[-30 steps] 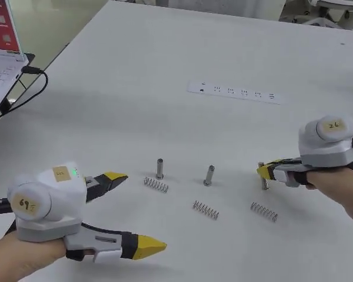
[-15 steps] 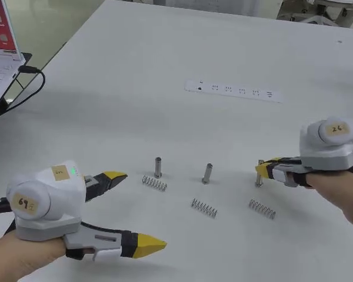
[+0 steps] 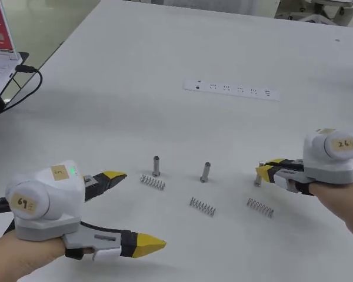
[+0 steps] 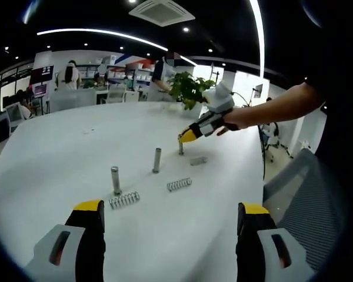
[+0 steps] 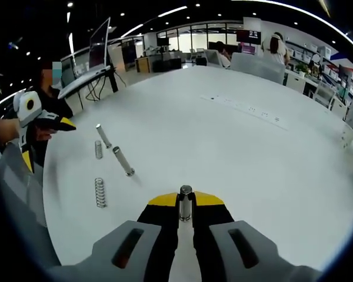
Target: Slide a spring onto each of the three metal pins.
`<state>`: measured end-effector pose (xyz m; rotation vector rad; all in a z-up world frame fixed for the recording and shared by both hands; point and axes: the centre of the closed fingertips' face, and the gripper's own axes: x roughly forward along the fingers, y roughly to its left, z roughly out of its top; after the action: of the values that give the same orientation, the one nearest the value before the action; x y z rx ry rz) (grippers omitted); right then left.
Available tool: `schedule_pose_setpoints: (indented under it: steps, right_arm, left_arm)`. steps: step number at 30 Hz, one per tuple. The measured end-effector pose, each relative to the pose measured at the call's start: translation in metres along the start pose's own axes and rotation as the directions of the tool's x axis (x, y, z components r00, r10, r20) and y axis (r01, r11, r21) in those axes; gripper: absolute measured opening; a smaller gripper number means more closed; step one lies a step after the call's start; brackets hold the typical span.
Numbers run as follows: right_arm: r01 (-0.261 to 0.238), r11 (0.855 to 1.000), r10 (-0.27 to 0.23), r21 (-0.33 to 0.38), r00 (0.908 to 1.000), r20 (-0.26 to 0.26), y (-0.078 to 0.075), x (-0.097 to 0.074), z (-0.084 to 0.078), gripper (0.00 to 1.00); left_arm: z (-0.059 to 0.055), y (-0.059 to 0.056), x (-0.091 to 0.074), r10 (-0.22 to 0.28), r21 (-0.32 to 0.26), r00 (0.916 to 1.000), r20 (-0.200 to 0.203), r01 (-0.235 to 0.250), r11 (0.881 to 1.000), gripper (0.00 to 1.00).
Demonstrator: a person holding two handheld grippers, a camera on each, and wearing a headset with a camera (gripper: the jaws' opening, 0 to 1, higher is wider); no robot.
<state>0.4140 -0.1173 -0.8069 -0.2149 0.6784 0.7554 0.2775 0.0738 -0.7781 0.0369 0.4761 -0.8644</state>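
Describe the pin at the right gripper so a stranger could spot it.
On the white table, nearer than the power strip, three metal pins stand in a row. It is the right-end pin, gripped between the yellow jaws of the right gripper; the left pin and middle pin stand free.

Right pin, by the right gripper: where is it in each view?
Head view: right pin, right of centre, at the right gripper tips.
Left gripper view: pin at centre, far end of the row.
Right gripper view: pin bottom centre, between the jaws.
Landmark: middle pin.
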Motion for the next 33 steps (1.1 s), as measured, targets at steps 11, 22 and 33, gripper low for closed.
schedule_pose_setpoints:
  steps: [11, 22, 33]
  right_arm:
    - [0.001, 1.0, -0.001, -0.01, 0.9997, 0.025, -0.0004, 0.0018, -0.0022, 0.06]
    - [0.007, 0.998, -0.003, -0.055, 0.9973, 0.073, 0.0016, -0.0003, -0.0036, 0.06]
    - [0.008, 0.998, -0.004, -0.055, 0.9972, 0.075, -0.0007, -0.0062, -0.0088, 0.06]
  left_arm:
    - [-0.0023, 0.002, -0.001, 0.002, -0.001, 1.0, -0.001, -0.002, 1.0, 0.91]
    - [-0.0041, 0.0023, -0.0004, 0.001, -0.002, 1.0, -0.003, -0.001, 1.0, 0.91]
    - [-0.004, 0.0009, 0.0, -0.002, -0.002, 1.0, -0.002, 0.002, 1.0, 0.91]
